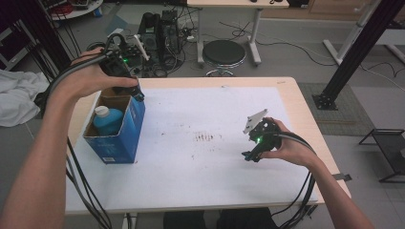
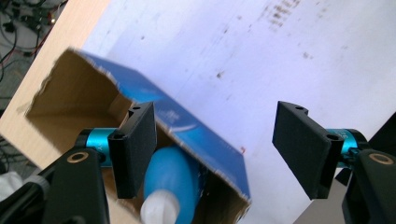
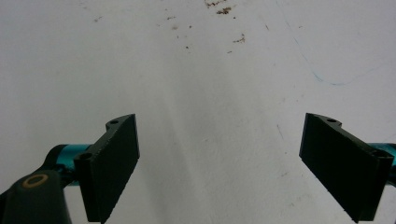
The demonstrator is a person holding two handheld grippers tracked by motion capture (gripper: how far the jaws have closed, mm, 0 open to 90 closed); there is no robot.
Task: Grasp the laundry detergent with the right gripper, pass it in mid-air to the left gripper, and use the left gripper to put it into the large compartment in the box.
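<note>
High view overhead, facing forward; both gripper views close above shared white mat [image 1: 215, 143].

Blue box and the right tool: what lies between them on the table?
High view: only bare white mat with brown stains between blue box and right tool.

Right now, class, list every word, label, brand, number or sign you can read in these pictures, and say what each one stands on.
None can be read.
Blue box: small white marks low on its front in the high view, too small to read.
Blue box in the left gripper view: a pale curved mark on its side, blurred.
Blue bottle inside the box: no label visible.
</note>
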